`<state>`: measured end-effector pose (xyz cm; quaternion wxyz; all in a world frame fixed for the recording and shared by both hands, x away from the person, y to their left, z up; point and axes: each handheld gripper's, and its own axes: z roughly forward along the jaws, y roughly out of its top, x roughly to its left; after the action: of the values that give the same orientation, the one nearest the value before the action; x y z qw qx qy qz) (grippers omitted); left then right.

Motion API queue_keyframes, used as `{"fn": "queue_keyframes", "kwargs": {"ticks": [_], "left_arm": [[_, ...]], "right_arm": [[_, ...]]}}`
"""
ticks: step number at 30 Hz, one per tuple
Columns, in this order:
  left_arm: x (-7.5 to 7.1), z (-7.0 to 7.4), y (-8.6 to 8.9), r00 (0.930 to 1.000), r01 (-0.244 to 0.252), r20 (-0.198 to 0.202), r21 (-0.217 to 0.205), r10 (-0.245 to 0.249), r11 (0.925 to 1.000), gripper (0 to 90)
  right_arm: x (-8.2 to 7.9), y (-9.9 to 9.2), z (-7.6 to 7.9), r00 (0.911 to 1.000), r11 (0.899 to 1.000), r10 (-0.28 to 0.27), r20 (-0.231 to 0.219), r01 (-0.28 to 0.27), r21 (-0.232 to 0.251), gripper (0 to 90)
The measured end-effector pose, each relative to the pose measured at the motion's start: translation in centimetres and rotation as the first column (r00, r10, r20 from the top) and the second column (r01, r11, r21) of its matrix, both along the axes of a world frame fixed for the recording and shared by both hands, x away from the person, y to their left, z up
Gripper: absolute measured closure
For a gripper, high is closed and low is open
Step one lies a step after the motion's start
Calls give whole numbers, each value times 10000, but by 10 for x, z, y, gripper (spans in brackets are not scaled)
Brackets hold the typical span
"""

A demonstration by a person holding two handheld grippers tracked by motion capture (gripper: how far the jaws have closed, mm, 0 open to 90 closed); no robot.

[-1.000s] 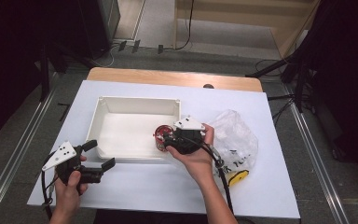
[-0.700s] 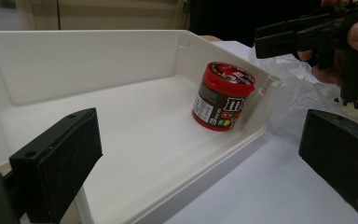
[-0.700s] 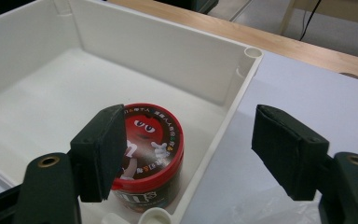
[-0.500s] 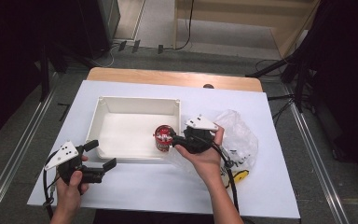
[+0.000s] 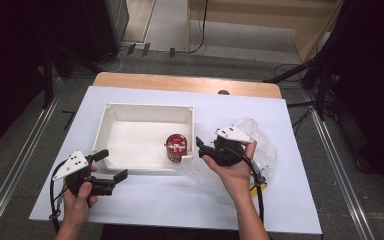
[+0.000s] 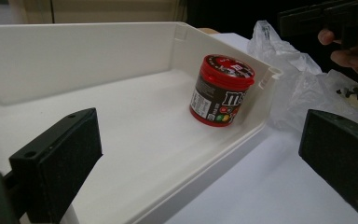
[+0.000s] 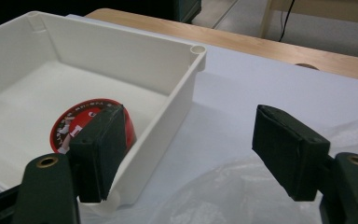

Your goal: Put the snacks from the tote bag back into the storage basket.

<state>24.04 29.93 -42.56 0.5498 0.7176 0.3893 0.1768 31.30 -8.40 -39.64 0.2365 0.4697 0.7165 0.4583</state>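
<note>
The red-lidded candy jar (image 5: 176,147) is set upright in the white tray's (image 5: 145,111) right near corner. Both grippers' fingers are spread apart, with nothing held: right gripper (image 5: 203,146) beside the tray, left gripper (image 5: 111,165) near.

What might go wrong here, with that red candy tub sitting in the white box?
The red tub stands upright in the white box, tight in the corner beside the right gripper. Its open jaws sit close to that wall, so a careless swing might tip the tub. The crinkled plastic bag lies under that hand and could snag on the trailing cable. The left gripper, open near the box's front rim, might nudge the box.
</note>
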Motion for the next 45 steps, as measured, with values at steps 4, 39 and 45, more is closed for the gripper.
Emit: {"fn": "queue_keyframes", "kwargs": {"ticks": [4,39,45], "left_arm": [[0,-1,0,10000,2,-8,100,-2,10000,0],[-4,-2,-2,9997,-224,99,311,221,9993,0],[-3,-3,0,9996,-290,44,349,289,9990,0]], "right_arm": [[-3,-9,-2,10000,9999,-90,-28,91,50,270],[-25,-73,-13,9987,9980,-486,-147,491,405,243],[-30,-84,-16,9987,9981,-497,-120,501,348,239]]}}
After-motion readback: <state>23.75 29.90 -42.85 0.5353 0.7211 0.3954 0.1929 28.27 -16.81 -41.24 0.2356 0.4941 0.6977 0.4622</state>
